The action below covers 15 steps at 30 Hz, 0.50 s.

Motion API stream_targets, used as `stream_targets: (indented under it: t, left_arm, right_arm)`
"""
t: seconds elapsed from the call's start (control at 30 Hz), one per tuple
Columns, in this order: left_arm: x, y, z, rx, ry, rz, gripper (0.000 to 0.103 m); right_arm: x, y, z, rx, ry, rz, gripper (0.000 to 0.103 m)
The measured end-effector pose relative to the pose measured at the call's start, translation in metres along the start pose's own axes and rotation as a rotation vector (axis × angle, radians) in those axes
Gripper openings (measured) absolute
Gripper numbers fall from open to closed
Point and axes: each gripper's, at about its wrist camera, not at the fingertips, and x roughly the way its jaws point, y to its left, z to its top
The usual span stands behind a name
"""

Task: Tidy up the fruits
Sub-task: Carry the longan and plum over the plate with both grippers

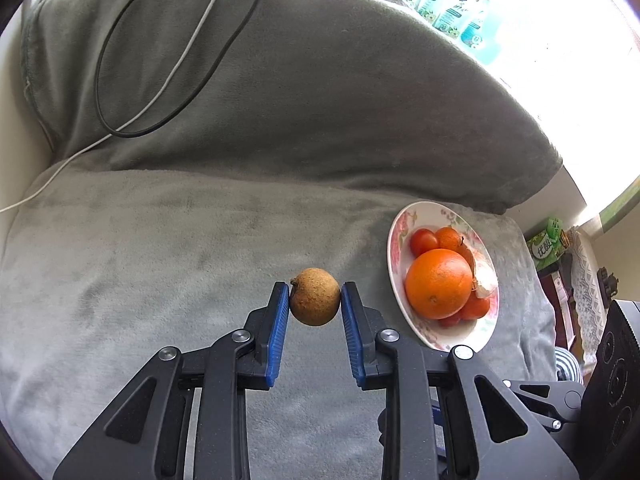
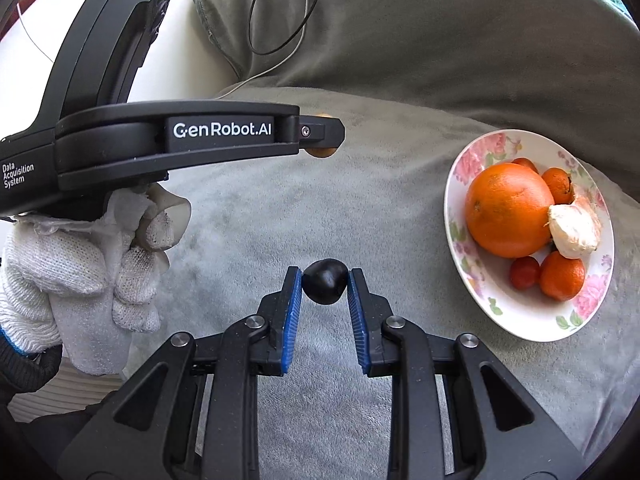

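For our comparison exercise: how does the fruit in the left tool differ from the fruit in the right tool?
The brown fruit in the left tool is tan and rough, matte-skinned; the dark fruit in the right tool is almost black, smooth and glossy. In its own view, the brown fruit looks rounder, with a small stem nub; the dark one looks more irregular. Both are pinched between blue pads above the grey blanket.

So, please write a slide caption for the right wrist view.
Right gripper clamps a small dark fruit beside the floral plate of oranges.

Home living room, grey plush sofa [image 1: 200, 240] (charging cables [image 1: 168, 60] draped over backrest), floral plate [image 2: 472, 168] of fruit
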Motion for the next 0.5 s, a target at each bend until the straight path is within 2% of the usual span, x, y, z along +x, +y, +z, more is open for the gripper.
stream_targets:
  t: [0.5]
  left_arm:
    - [0.011,-0.057,0.013,0.054,0.004,-0.048,0.025]
  right_arm:
    - [-0.054,-0.059,-0.012,0.113,-0.06,-0.023,0.025]
